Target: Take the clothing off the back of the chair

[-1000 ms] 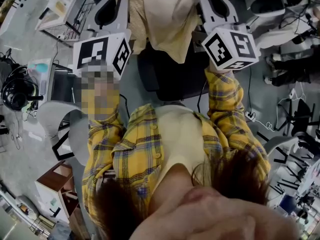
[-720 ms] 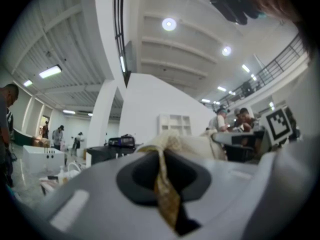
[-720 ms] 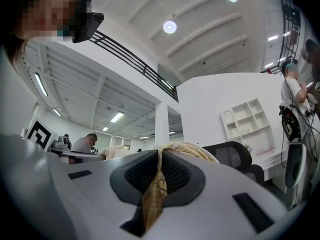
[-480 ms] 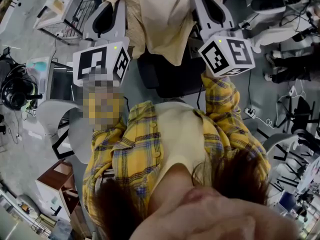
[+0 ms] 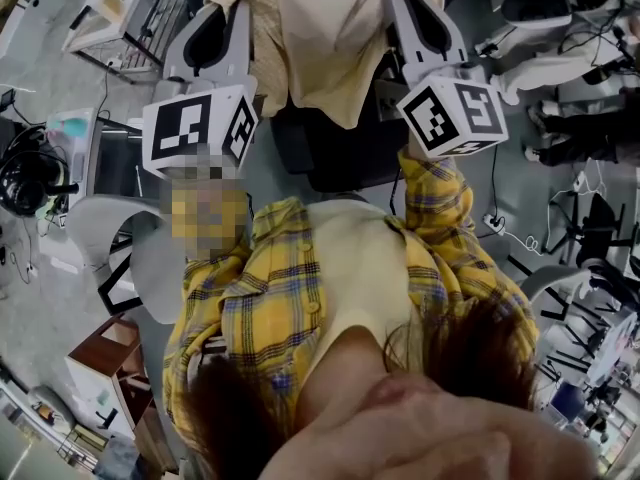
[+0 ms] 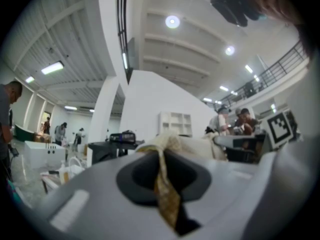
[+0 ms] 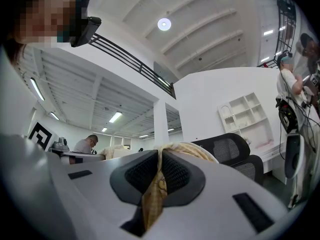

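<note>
The pale yellow garment hangs spread between both tools, its long axis running left to right and its lower edge drooping over the black chair. The left tool and right tool are each clenched on a pinch of its cloth. Bare floor shows beside the chair.

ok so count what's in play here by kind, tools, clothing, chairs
tools: 2 (left tool, right tool)
pale yellow garment: 1
black chair: 1
total: 4
</note>
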A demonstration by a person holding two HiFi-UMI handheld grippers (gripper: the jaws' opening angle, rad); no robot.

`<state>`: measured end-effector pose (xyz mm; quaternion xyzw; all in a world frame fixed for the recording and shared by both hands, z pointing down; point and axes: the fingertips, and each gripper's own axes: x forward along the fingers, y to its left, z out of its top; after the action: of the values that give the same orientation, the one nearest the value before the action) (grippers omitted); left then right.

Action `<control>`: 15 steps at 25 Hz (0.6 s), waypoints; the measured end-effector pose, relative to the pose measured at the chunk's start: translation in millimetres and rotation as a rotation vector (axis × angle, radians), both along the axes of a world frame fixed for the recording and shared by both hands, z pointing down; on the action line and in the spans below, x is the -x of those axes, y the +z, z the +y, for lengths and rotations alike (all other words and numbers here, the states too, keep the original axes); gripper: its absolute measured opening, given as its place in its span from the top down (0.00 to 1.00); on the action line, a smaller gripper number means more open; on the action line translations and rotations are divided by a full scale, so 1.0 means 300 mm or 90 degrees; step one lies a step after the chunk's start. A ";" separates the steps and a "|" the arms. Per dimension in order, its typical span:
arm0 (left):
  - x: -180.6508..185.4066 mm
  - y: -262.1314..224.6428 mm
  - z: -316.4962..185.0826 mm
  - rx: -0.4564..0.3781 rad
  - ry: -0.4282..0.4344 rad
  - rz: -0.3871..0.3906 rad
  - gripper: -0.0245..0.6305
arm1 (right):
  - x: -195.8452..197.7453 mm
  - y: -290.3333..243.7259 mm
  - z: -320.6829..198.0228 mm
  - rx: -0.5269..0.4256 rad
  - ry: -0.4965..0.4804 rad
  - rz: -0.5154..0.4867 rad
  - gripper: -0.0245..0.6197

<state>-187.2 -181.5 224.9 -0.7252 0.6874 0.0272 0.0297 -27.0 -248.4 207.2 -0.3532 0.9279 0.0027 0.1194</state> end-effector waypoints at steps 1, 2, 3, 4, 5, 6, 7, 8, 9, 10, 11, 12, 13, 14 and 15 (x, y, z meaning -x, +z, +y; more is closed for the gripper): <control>-0.002 0.002 -0.001 0.001 -0.001 0.001 0.91 | -0.002 0.003 -0.001 0.002 -0.001 0.002 0.91; -0.003 0.004 -0.003 0.002 -0.002 0.003 0.91 | -0.004 0.006 -0.003 0.003 -0.001 0.003 0.91; -0.003 0.006 -0.005 0.002 -0.003 0.006 0.91 | -0.006 0.007 -0.004 0.004 -0.002 0.004 0.91; -0.004 0.009 -0.006 0.003 -0.003 0.009 0.91 | -0.007 0.009 -0.004 0.005 -0.002 0.004 0.91; -0.005 0.012 -0.007 0.004 -0.003 0.012 0.91 | -0.009 0.011 -0.005 0.005 -0.003 0.005 0.91; -0.006 0.015 -0.007 0.005 -0.003 0.015 0.91 | -0.011 0.014 -0.005 0.006 -0.003 0.005 0.91; -0.007 0.019 -0.007 0.006 -0.002 0.018 0.91 | -0.013 0.018 -0.006 0.007 -0.002 0.005 0.91; -0.009 0.022 -0.007 0.007 -0.002 0.020 0.91 | -0.016 0.021 -0.006 0.008 -0.001 0.004 0.91; -0.011 0.025 -0.008 0.008 -0.001 0.022 0.91 | -0.018 0.025 -0.007 0.009 0.000 0.004 0.91; -0.013 0.028 -0.010 0.009 0.000 0.024 0.91 | -0.020 0.028 -0.008 0.011 0.000 0.004 0.91; -0.016 0.031 -0.012 0.010 0.000 0.026 0.91 | -0.021 0.032 -0.009 0.012 0.000 0.004 0.91; -0.019 0.033 -0.014 0.011 0.001 0.027 0.91 | -0.022 0.035 -0.009 0.013 -0.001 0.004 0.91; -0.021 0.036 -0.016 0.013 0.002 0.028 0.91 | -0.024 0.038 -0.010 0.015 -0.001 0.005 0.91; -0.024 0.039 -0.018 0.015 0.002 0.027 0.91 | -0.026 0.040 -0.011 0.016 -0.001 0.005 0.91; -0.026 0.041 -0.020 0.016 0.002 0.027 0.91 | -0.028 0.043 -0.012 0.017 -0.001 0.005 0.91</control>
<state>-179.4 -187.6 237.3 -0.7260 0.6869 0.0335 0.0060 -18.5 -252.1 220.1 -0.3541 0.9285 -0.0084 0.1113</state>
